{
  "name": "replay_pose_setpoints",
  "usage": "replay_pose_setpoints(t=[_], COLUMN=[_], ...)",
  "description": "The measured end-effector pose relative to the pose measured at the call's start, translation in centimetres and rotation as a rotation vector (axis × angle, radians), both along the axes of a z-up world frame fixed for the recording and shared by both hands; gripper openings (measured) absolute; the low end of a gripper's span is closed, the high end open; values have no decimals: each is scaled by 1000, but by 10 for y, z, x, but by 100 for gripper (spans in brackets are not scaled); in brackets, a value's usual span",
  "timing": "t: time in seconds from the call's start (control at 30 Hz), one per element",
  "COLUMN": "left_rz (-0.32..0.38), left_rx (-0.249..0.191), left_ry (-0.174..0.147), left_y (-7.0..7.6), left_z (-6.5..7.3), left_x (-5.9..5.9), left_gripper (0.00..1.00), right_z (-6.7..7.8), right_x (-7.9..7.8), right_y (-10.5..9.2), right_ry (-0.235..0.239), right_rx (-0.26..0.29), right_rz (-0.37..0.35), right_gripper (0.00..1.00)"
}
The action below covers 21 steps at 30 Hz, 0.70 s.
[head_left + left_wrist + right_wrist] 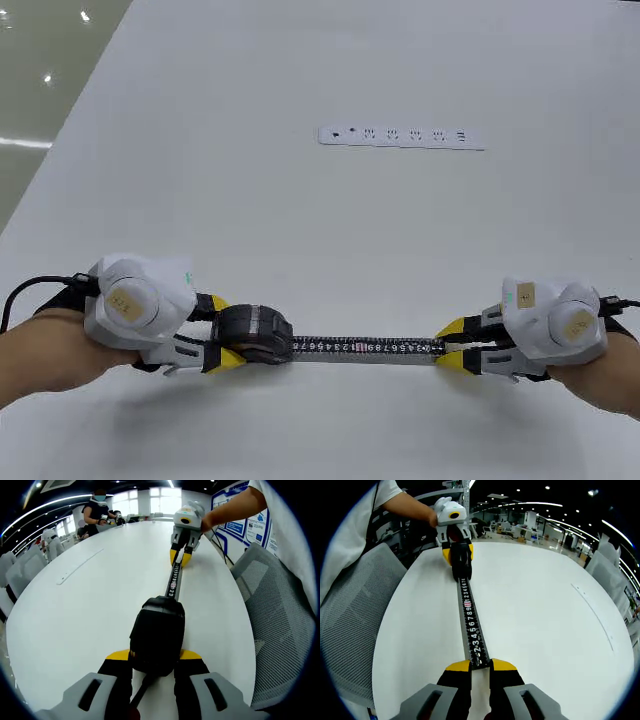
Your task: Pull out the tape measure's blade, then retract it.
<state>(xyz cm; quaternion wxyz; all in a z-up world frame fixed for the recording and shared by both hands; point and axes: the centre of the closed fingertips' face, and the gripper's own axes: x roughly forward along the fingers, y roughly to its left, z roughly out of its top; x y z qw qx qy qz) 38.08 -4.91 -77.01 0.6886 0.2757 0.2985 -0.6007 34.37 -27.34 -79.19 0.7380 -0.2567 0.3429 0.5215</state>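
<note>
The black tape measure case rests on the white table, with my left gripper shut on it; the case sits between the yellow-tipped jaws. Its dark blade with white numbers runs right, low over the table, to my right gripper, which is shut on the blade's end. From the right gripper the blade stretches straight back to the case in the left gripper. From the left gripper the blade leads to the right gripper.
A white power strip lies flat farther back on the table. A grey mesh chair stands beside the table edge. People sit at the table's far end. The table's left edge drops to a shiny floor.
</note>
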Motion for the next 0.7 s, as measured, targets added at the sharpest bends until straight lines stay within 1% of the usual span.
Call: replay_pose_setpoints(t=[0.3,0.37,0.57,0.7], left_rz=[2,1,0,1], left_rx=[-2,0,-1,-1], left_ry=[1,-1,0,1], left_y=[0,0,0,0], left_z=[0,0,0,0], left_x=[1,1,1,1], left_gripper=[27,27,27,27], right_z=[0,1,-1,-1], right_x=[-1,-3,-6,-5], right_y=[-16,-21,-35,-42], right_ry=[1,1,11,14], right_rx=[-15,-31,-47,-61], right_rz=[-20,-13,-20,-20], right_gripper=[9,9,9,9])
